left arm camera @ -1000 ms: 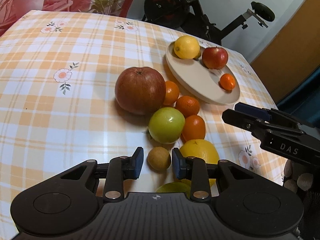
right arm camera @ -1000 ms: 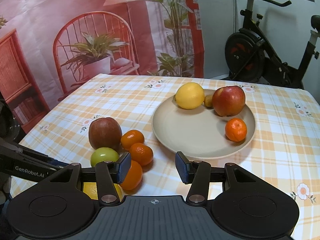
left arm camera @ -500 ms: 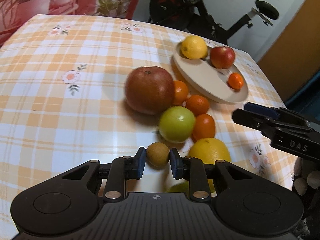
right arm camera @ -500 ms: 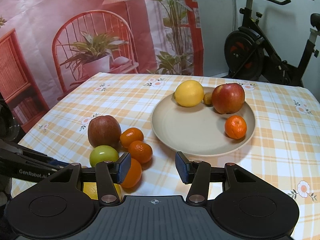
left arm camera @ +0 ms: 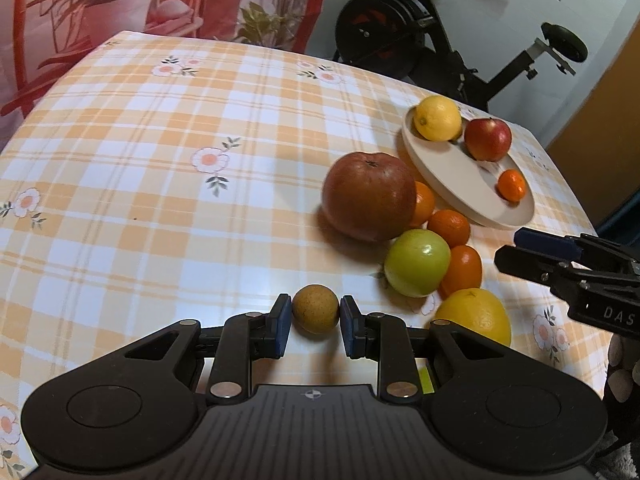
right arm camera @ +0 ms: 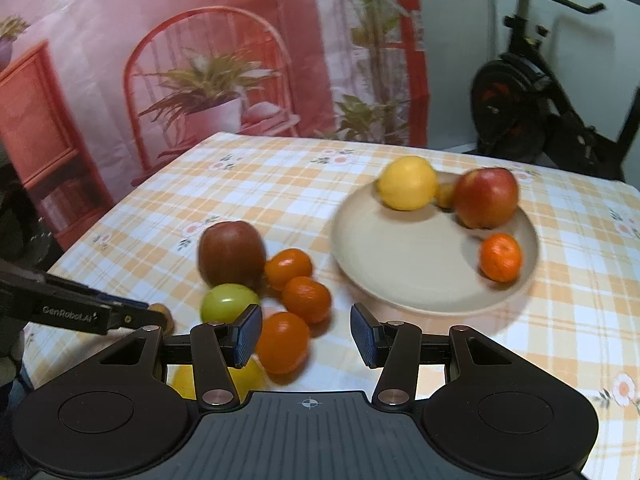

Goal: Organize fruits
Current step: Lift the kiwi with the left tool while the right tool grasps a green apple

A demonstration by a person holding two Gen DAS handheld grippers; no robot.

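My left gripper (left arm camera: 312, 322) is shut on a small brown round fruit (left arm camera: 315, 309), held left of the fruit pile; whether it rests on the cloth I cannot tell. The pile holds a big dark red apple (left arm camera: 369, 195), a green apple (left arm camera: 417, 268), three mandarins (left arm camera: 449, 227) and a yellow-orange citrus (left arm camera: 474, 316). The beige plate (left arm camera: 460, 184) carries a lemon (left arm camera: 438, 117), a red apple (left arm camera: 488, 139) and a mandarin (left arm camera: 511, 185). My right gripper (right arm camera: 306, 334) hangs open over the cloth between pile and plate (right arm camera: 408, 264), a mandarin (right arm camera: 282, 342) beside its left finger.
The checked tablecloth (left arm camera: 160, 184) stretches bare to the left of the pile. An exercise bike (left arm camera: 400, 36) stands behind the table's far edge, and a printed backdrop (right arm camera: 200, 80) hangs at the back left. The right gripper's fingers (left arm camera: 516, 254) reach in near the table's right edge.
The left jaws shut on the small brown fruit and carried it left, away from the pile. The right gripper stays open in much the same place; its view is now blurred.
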